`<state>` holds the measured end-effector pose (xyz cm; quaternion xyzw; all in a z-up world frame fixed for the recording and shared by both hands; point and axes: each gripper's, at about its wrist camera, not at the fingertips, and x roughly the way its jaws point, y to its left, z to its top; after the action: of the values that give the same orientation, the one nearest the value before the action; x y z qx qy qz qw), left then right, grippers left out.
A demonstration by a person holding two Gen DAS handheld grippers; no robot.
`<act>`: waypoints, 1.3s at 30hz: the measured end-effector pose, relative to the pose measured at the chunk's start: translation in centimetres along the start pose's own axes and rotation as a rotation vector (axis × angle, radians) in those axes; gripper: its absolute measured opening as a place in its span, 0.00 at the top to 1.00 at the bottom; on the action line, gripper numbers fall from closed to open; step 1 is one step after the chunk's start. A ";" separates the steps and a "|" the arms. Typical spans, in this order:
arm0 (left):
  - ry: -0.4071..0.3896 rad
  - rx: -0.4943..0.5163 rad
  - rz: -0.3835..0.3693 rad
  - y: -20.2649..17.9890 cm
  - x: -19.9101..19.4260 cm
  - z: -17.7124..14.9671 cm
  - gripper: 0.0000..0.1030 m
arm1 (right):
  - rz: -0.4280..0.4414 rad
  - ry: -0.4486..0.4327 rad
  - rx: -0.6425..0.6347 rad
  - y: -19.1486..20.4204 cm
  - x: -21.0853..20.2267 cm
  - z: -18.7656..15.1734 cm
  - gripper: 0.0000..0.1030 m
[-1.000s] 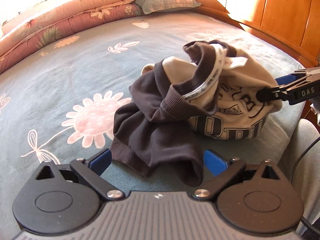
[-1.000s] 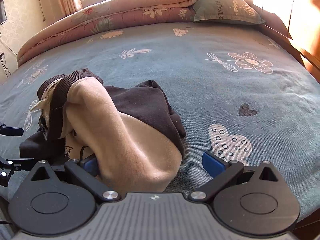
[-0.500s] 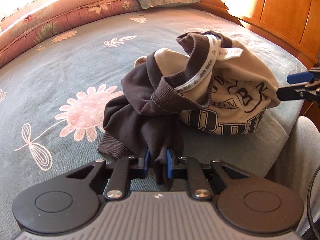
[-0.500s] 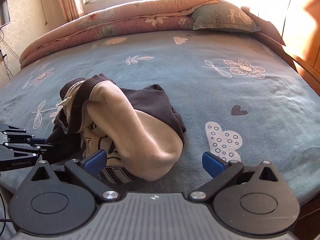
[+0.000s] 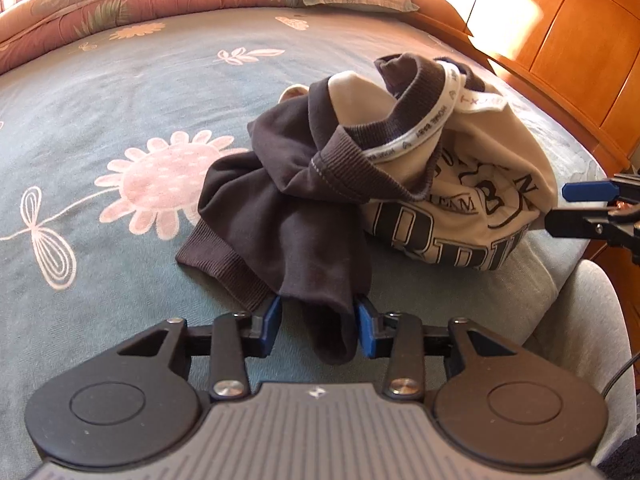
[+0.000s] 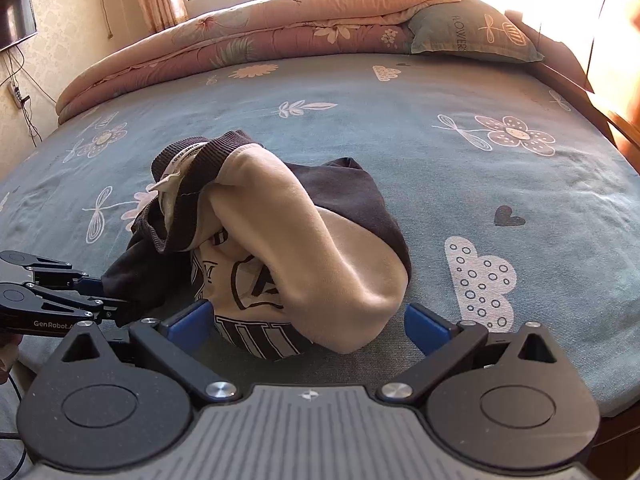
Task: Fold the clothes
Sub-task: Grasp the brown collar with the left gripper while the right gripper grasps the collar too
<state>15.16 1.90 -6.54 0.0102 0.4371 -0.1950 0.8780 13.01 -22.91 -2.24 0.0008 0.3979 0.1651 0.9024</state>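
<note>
A crumpled sweatshirt (image 5: 400, 184) lies on the bed, cream body with dark lettering, dark grey sleeves and collar. My left gripper (image 5: 318, 322) has its blue pads partly apart on either side of a dark sleeve end (image 5: 332, 320); it also shows at the left of the right wrist view (image 6: 96, 292). My right gripper (image 6: 308, 322) is wide open, its pads flanking the cream hem (image 6: 280, 336) without touching. It shows at the right edge of the left wrist view (image 5: 576, 204).
The blue flowered bedsheet (image 6: 440, 160) spreads around the garment. A folded pink quilt (image 6: 260, 36) and a pillow (image 6: 472, 32) lie at the head. Wooden cabinets (image 5: 580, 40) stand to the right. A grey-trousered leg (image 5: 580, 340) is beside the bed edge.
My left gripper closed tight on the dark sleeve, then its pads spread partly apart again around it. The right gripper drew back a little and stayed open.
</note>
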 end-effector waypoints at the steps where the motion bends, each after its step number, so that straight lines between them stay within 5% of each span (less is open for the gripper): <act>1: -0.015 0.000 -0.005 -0.1 0.0 0.3 0.61 | -0.002 0.000 0.001 0.0 0.0 0.0 0.00; 11: -0.067 0.147 0.122 -0.5 -2.8 1.5 0.50 | -0.013 -0.056 -0.107 0.5 -1.1 1.3 0.00; 18: -0.095 0.333 0.071 -1.6 -3.7 3.5 0.42 | 0.034 -0.064 -0.323 2.4 0.5 4.6 0.00; 26: -0.090 0.541 0.027 -3.4 -0.1 4.2 0.43 | 0.184 0.085 -0.382 2.5 6.0 4.9 0.00; 29: -0.100 0.606 0.008 -3.8 0.4 4.0 0.52 | 0.168 0.085 -0.426 2.2 7.0 4.1 0.00; 35: -0.119 0.736 -0.029 -4.6 1.3 3.5 0.54 | 0.198 0.104 -0.421 0.7 8.0 3.7 0.00; 39: -0.104 0.776 -0.062 -4.9 1.8 3.7 0.79 | 0.234 0.100 -0.413 -0.4 8.5 3.6 0.00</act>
<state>17.27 -3.90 -4.91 0.3183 0.2856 -0.3727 0.8235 21.02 -20.27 -5.89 -0.1458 0.3972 0.3462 0.8373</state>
